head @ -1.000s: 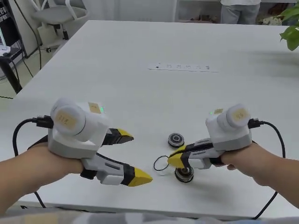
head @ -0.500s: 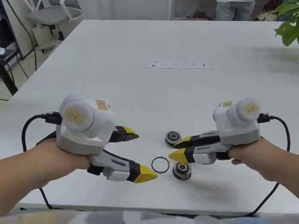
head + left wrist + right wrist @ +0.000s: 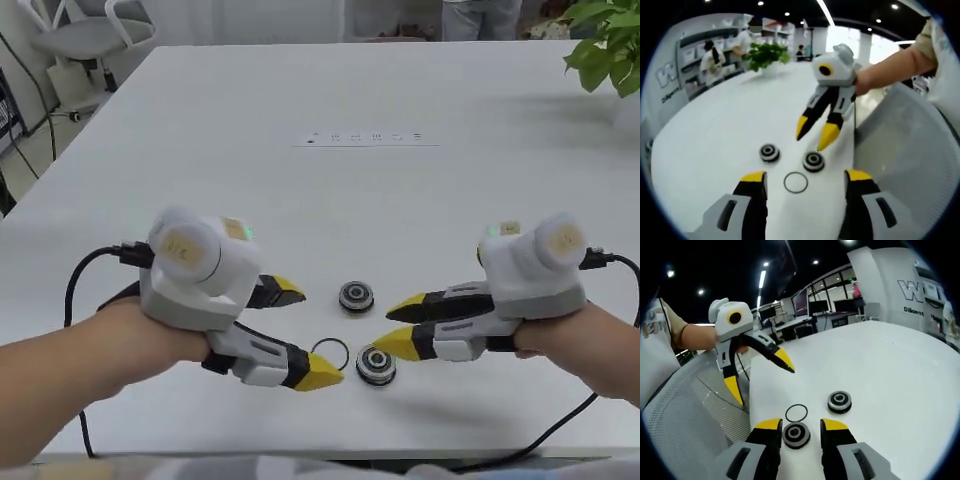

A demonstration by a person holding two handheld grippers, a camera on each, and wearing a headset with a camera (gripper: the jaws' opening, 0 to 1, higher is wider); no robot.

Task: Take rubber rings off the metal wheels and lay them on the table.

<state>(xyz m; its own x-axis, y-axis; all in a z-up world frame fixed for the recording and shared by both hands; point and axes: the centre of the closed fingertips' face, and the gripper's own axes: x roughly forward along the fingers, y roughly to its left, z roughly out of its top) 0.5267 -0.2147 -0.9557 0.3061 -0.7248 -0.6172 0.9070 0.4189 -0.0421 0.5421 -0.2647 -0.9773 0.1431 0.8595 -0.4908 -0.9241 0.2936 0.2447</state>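
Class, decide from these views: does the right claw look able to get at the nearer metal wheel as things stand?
Probably yes. The right claw is open, and in its own view the nearer metal wheel sits between its jaw tips, nothing blocking. The loose rubber ring lies beyond it.

1. Left gripper (image 3: 310,334): white-grey housing, black jaws, yellow tips.
2. Right gripper (image 3: 390,328): identical colouring.
3. Black cable (image 3: 90,262) exits each housing's rear.
4. Round yellowish label (image 3: 183,248) on each housing end.
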